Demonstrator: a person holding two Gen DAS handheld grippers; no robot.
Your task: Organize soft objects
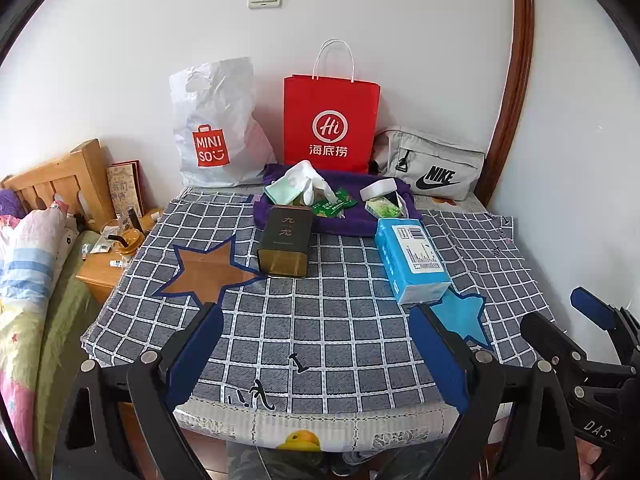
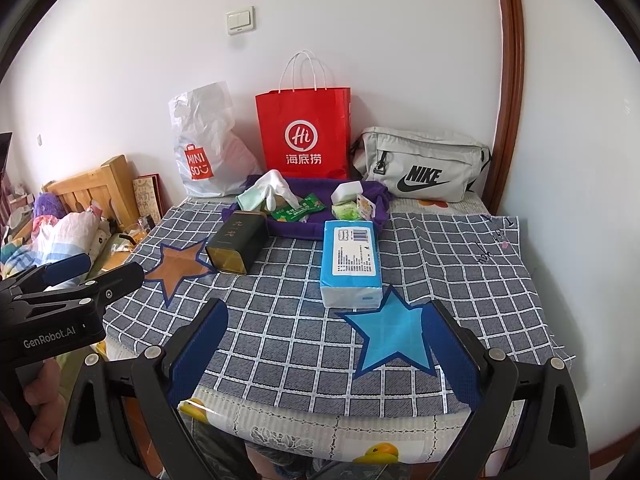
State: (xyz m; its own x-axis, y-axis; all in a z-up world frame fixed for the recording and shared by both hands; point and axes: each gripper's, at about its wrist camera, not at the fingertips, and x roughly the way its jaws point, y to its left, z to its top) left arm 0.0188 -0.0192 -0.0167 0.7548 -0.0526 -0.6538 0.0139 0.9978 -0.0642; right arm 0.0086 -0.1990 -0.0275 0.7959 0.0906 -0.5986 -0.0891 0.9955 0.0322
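A blue tissue pack (image 1: 414, 260) (image 2: 351, 263) lies on the checked cloth near a light blue star patch (image 1: 464, 314) (image 2: 394, 334). Behind it a purple cloth tray (image 1: 344, 222) (image 2: 292, 230) holds white gloves (image 1: 310, 180) (image 2: 276, 188), a pale green cloth (image 1: 282, 192), green packets (image 1: 334, 204) (image 2: 298, 210) and a white sponge (image 1: 378, 190) (image 2: 347, 192). A dark tea tin (image 1: 285, 242) (image 2: 237, 246) lies beside the tray. My left gripper (image 1: 320, 360) and my right gripper (image 2: 324, 356) hover open over the table's near edge, holding nothing.
A white Miniso bag (image 1: 216, 128) (image 2: 204, 144), a red paper bag (image 1: 330, 120) (image 2: 304, 136) and a grey Nike pouch (image 1: 432, 166) (image 2: 420, 164) stand against the wall. An orange star patch (image 1: 204, 270) (image 2: 180, 266) is on the left. A bed and a wooden nightstand (image 1: 104, 268) lie left of the table.
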